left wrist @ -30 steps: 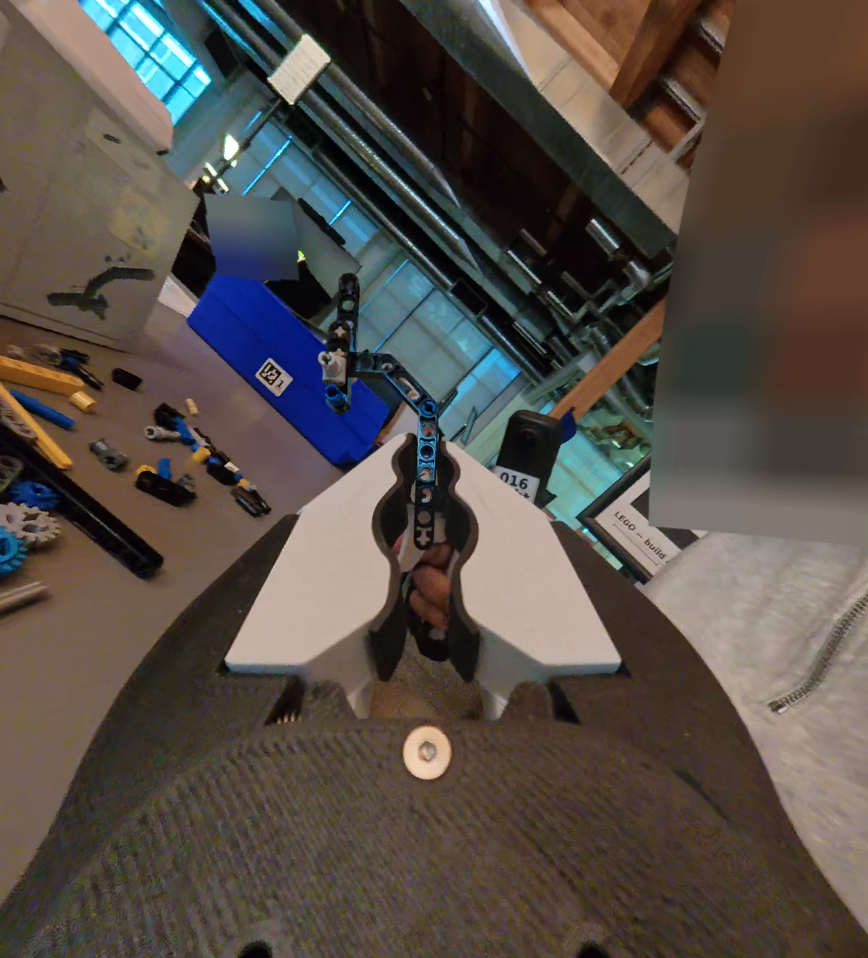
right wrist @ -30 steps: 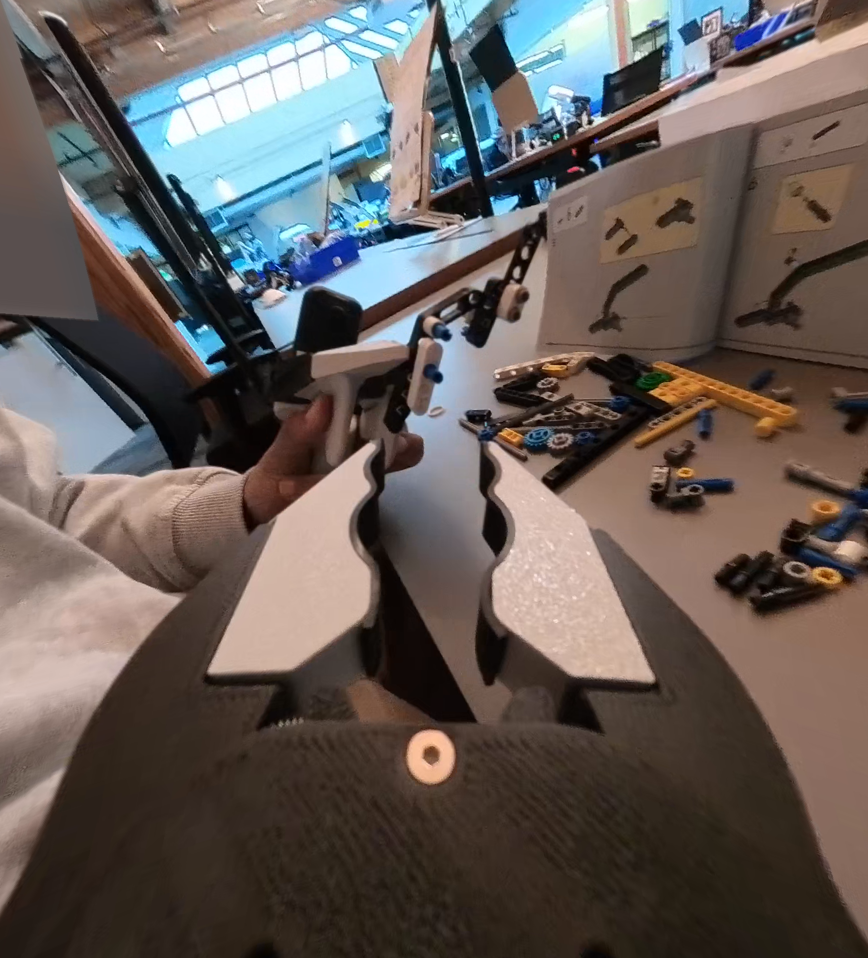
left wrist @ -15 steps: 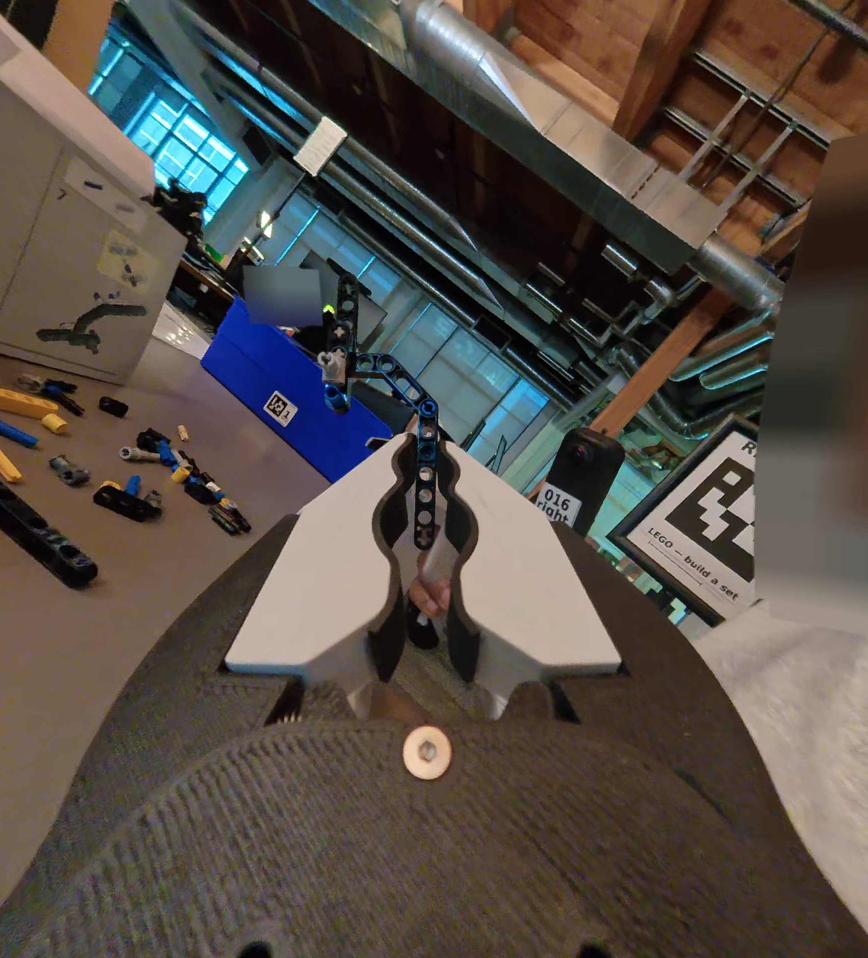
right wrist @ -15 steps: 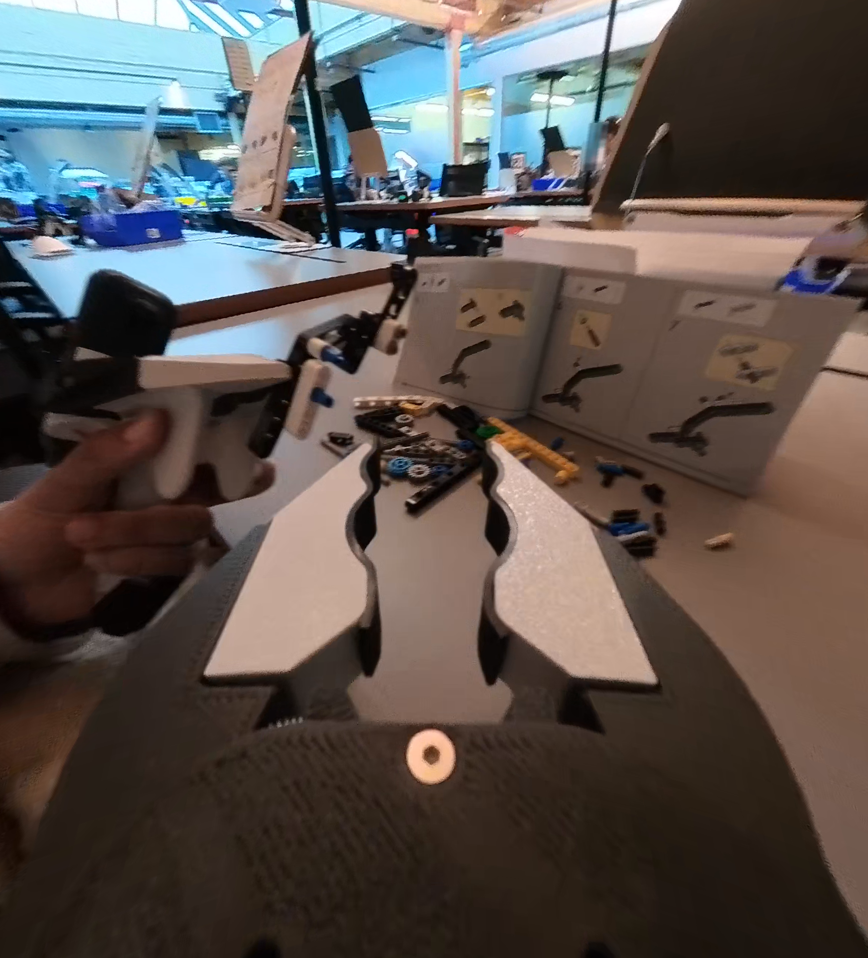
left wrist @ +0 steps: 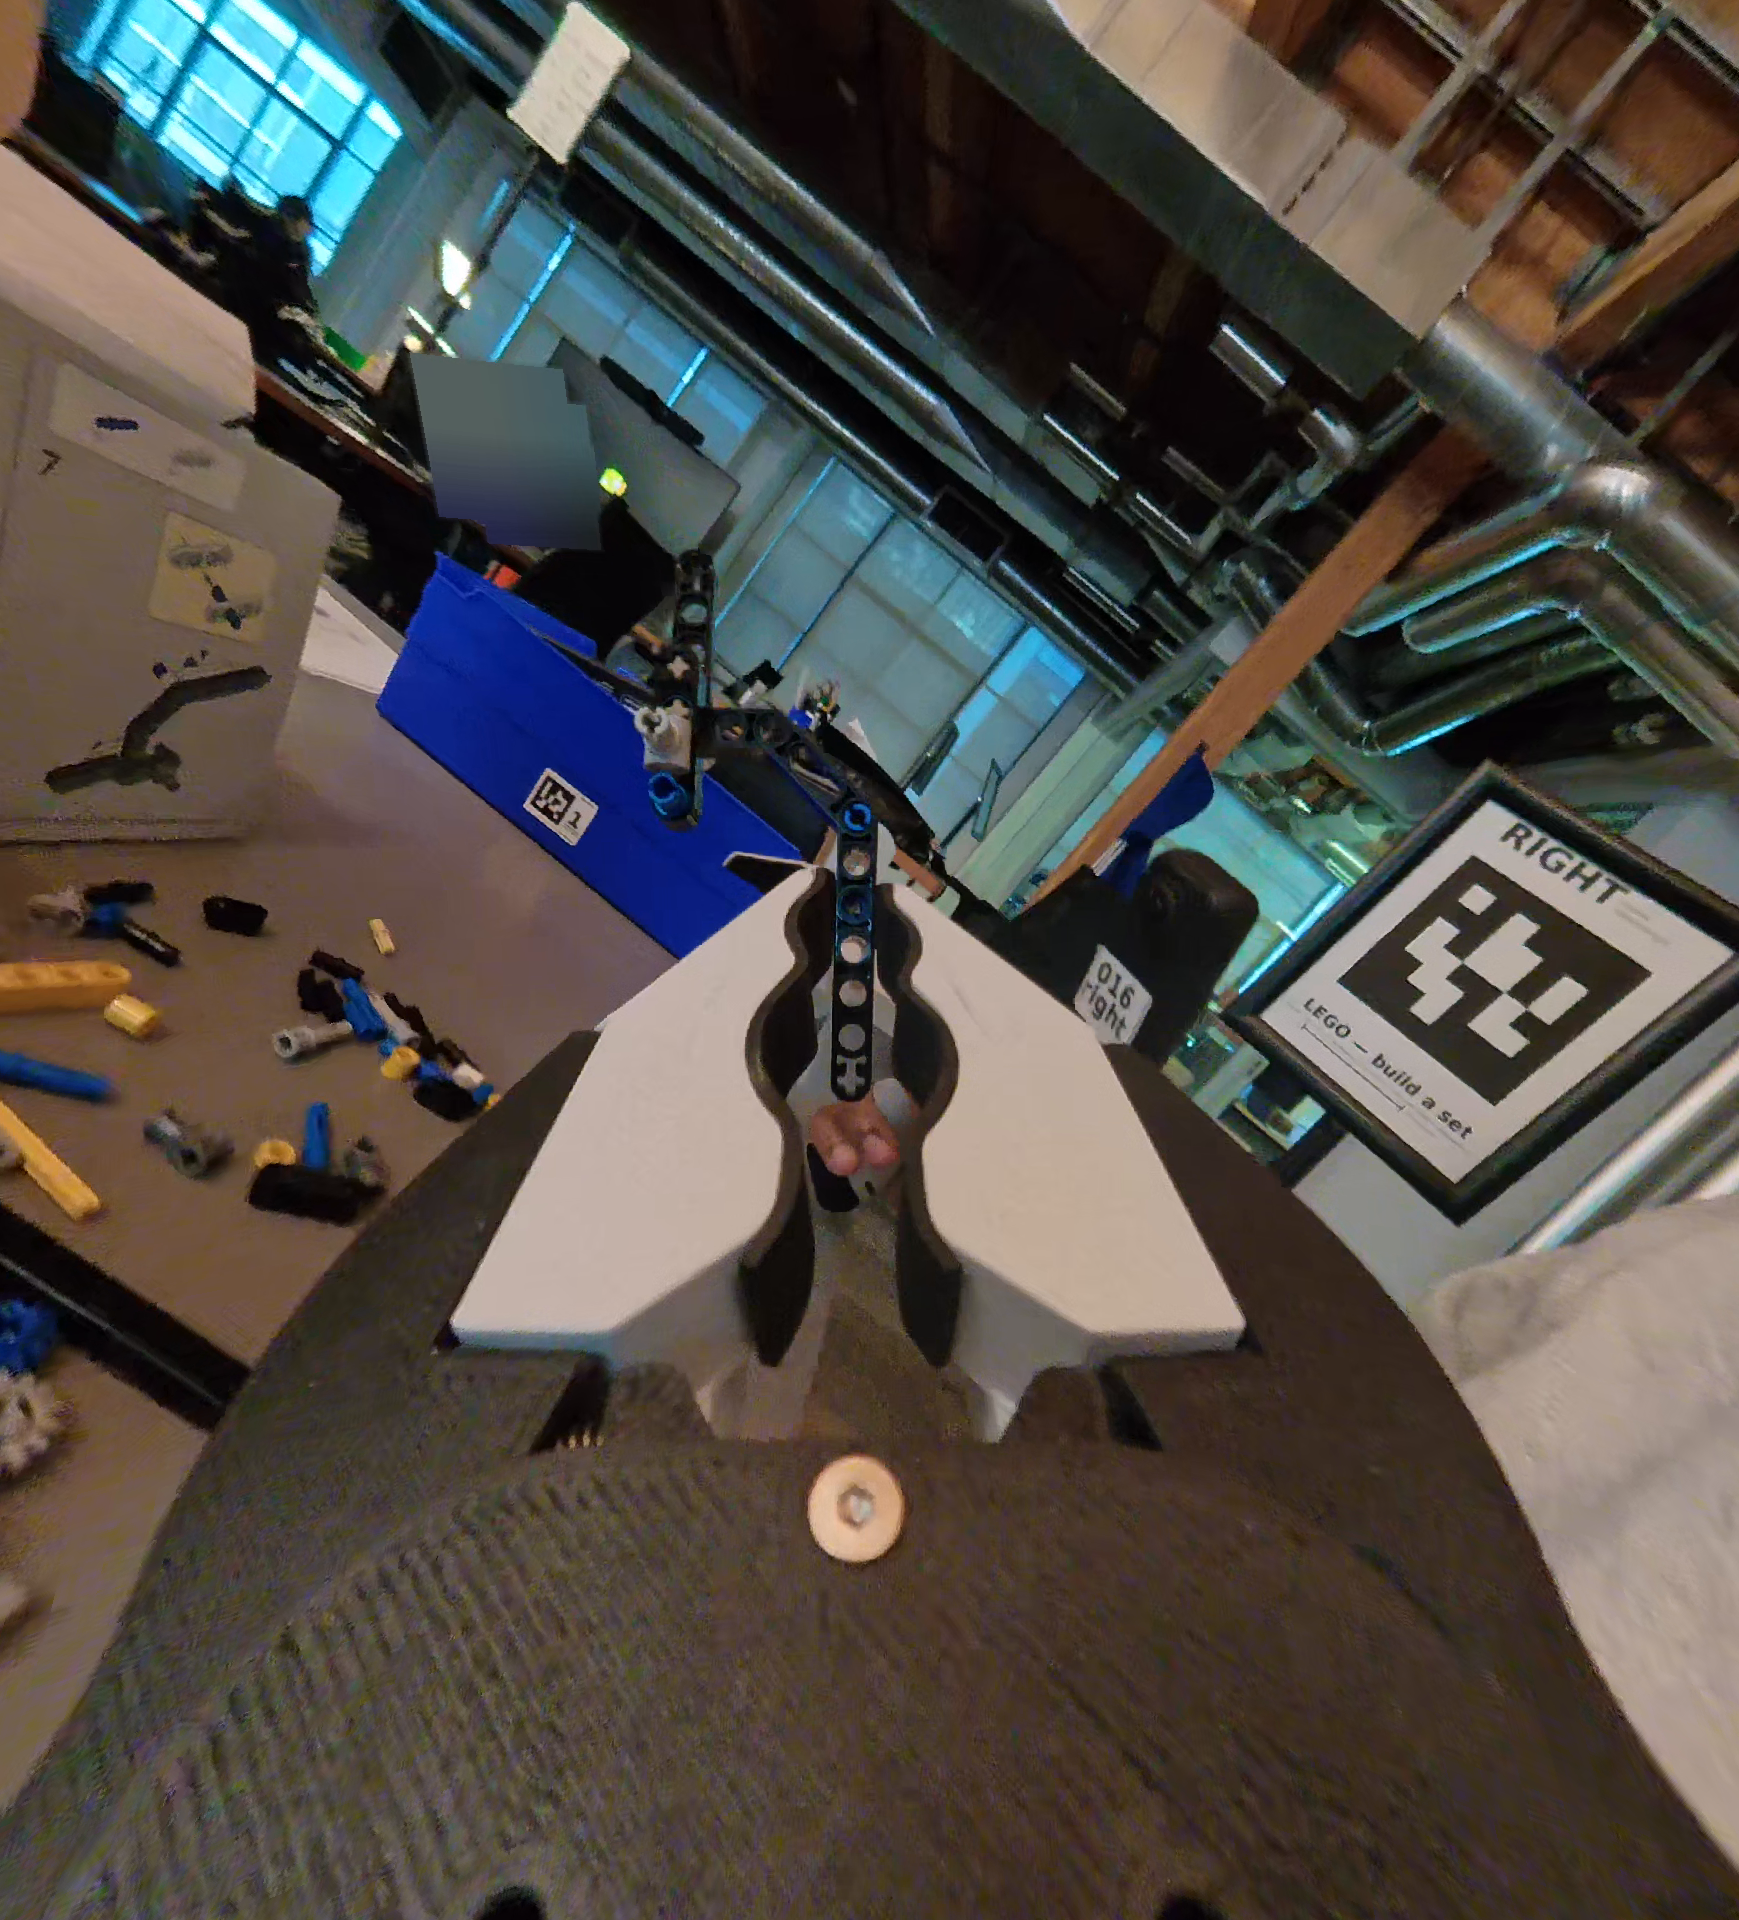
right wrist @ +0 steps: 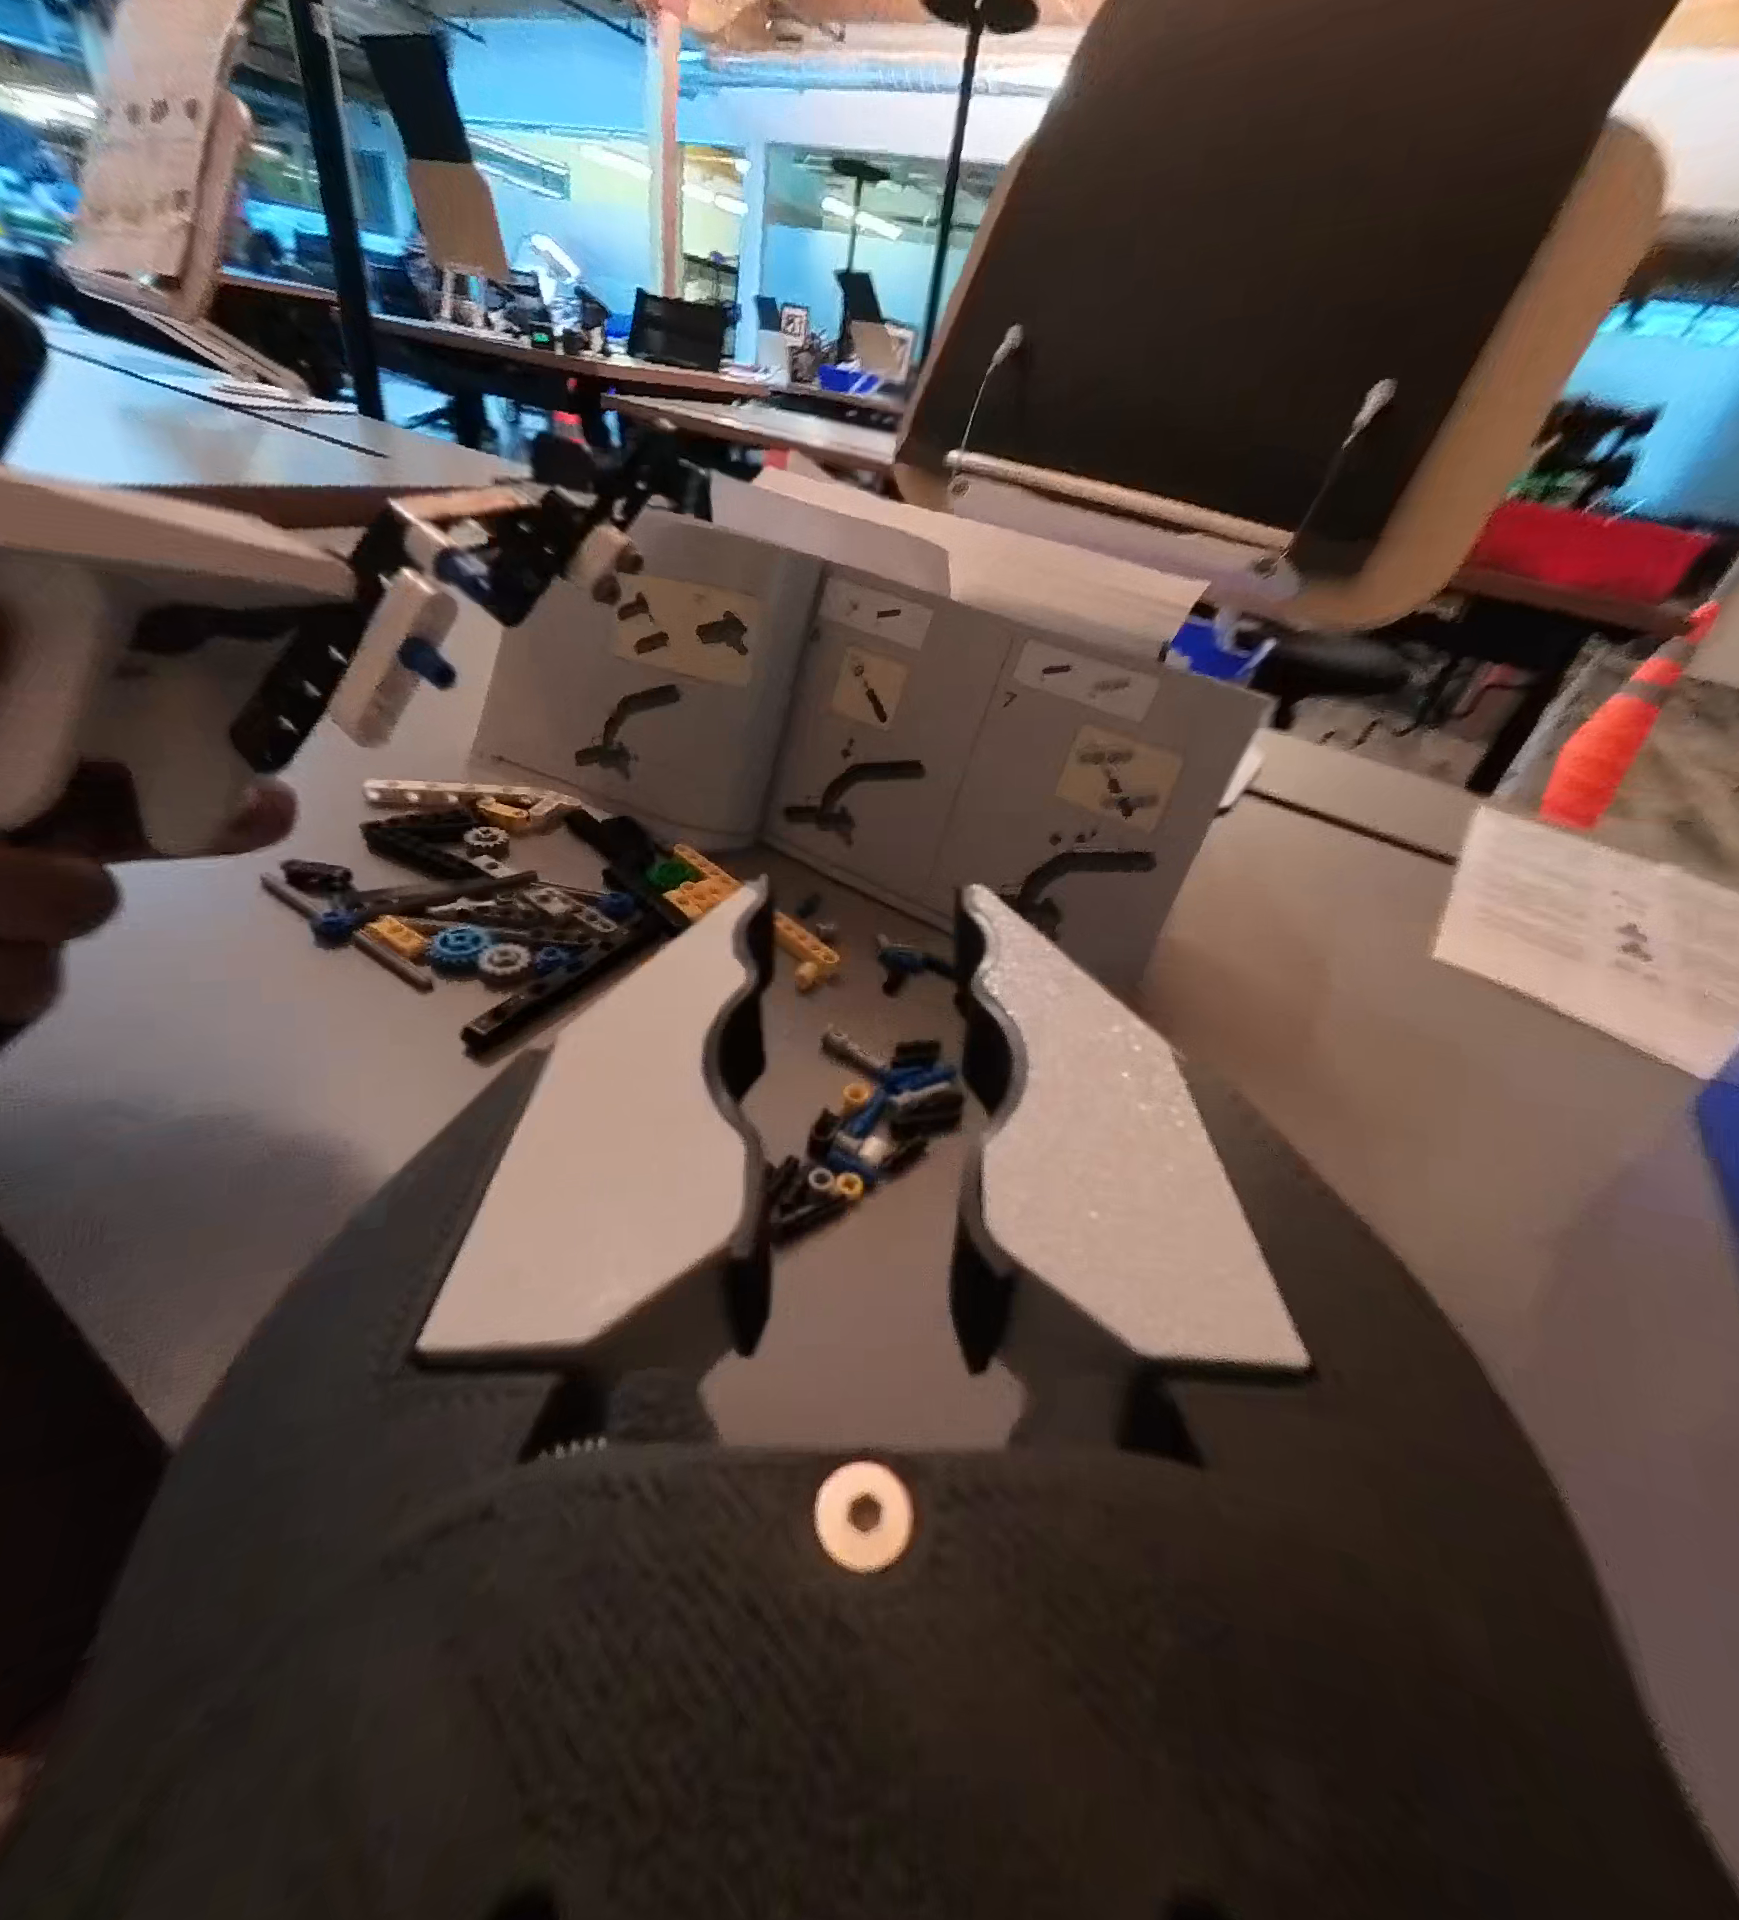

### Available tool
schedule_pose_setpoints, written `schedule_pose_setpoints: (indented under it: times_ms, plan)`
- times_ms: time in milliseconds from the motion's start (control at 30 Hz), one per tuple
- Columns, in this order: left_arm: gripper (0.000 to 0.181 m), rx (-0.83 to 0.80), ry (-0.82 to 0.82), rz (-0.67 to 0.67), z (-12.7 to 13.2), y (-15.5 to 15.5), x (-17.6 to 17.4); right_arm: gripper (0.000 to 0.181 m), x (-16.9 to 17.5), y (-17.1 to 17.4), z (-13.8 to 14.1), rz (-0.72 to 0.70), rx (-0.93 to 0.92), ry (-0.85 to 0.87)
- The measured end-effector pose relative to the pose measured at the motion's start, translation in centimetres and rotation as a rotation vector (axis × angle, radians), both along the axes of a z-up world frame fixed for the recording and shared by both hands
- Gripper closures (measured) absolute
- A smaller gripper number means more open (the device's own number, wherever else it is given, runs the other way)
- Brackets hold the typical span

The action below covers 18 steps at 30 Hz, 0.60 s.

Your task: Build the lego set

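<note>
Aloft, left gripper (left wrist: 852, 914) clamped on lego assembly (left wrist: 740, 748); right gripper (right wrist: 860, 935) agape.

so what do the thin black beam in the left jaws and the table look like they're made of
Thin black beam: looks like hard moulded plastic, slightly glossy, with a clean row of round holes. Table: smooth matte grey-brown top, likely laminate; it shows no grain, though the core cannot be told.
</note>
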<state>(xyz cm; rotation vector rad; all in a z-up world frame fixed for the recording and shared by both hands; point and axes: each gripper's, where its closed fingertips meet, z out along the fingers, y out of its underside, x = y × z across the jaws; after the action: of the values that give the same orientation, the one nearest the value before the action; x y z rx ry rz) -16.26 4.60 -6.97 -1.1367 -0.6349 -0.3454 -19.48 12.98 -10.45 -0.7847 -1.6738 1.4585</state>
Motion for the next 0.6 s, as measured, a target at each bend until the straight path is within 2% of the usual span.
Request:
schedule_pose_setpoints:
  times_ms: [33,167,333,433,500,600]
  plan:
    - [0.177,0.000,0.004,-0.014,-0.1,0.2,-0.5,0.139,-0.6,-0.3,0.0,0.027,-0.021,-0.033]
    - [0.176,0.055,0.014,-0.059,-0.4,0.2,-1.1,0.143,-2.7,-1.0,0.8,0.094,-0.107,-0.076]
    - [0.176,0.030,0.098,-0.042,-0.8,-0.6,-0.6,0.146,-1.0,-1.6,1.7,0.218,-0.263,-0.083]
    - [0.176,0.094,0.117,-0.032,0.2,-1.3,-1.7,0.156,-0.9,-2.3,1.4,0.224,-0.223,-0.108]
    - [0.176,0.149,0.072,-0.050,0.9,-1.6,-2.7,0.155,-1.4,-3.5,1.7,0.248,-0.139,-0.093]
    - [0.176,0.174,0.035,-0.026,0.7,-1.9,-4.1,0.148,-2.6,-4.3,2.7,0.235,-0.147,-0.030]
